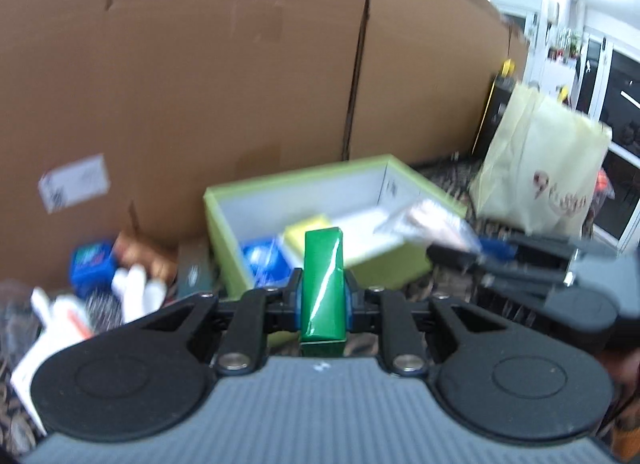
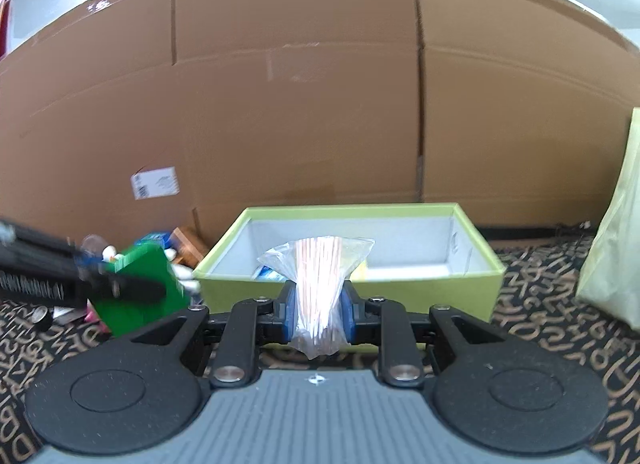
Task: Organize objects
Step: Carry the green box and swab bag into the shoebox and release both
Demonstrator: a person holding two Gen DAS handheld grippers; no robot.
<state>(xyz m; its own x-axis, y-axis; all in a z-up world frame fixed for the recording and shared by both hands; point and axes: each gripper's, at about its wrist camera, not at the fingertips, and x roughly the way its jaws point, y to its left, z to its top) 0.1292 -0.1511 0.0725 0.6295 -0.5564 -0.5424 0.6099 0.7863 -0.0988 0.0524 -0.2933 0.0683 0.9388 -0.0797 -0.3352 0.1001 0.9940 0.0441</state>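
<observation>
My left gripper (image 1: 322, 291) is shut on a glossy green box (image 1: 322, 284) that stands upright between its pads, just in front of the open lime-green box (image 1: 224, 232). From the right wrist view the same green box (image 2: 140, 288) shows at the left, clamped in the left gripper (image 2: 132, 284). My right gripper (image 2: 319, 304) is shut on a clear plastic bag of thin pinkish sticks (image 2: 318, 288), held before the lime-green box (image 2: 352, 284). That bag (image 1: 428, 224) hangs over the box's right side in the left wrist view. Inside the box lie a blue packet (image 1: 266, 264) and a yellow item (image 1: 308, 226).
A tall cardboard wall (image 2: 300, 104) backs the scene. Loose clutter lies left of the box: a blue container (image 1: 92, 264), white bottles (image 1: 138, 290), a brown item (image 2: 188, 244). A pale yellow bag (image 1: 544, 168) stands at the right on the patterned dark cloth (image 2: 540, 324).
</observation>
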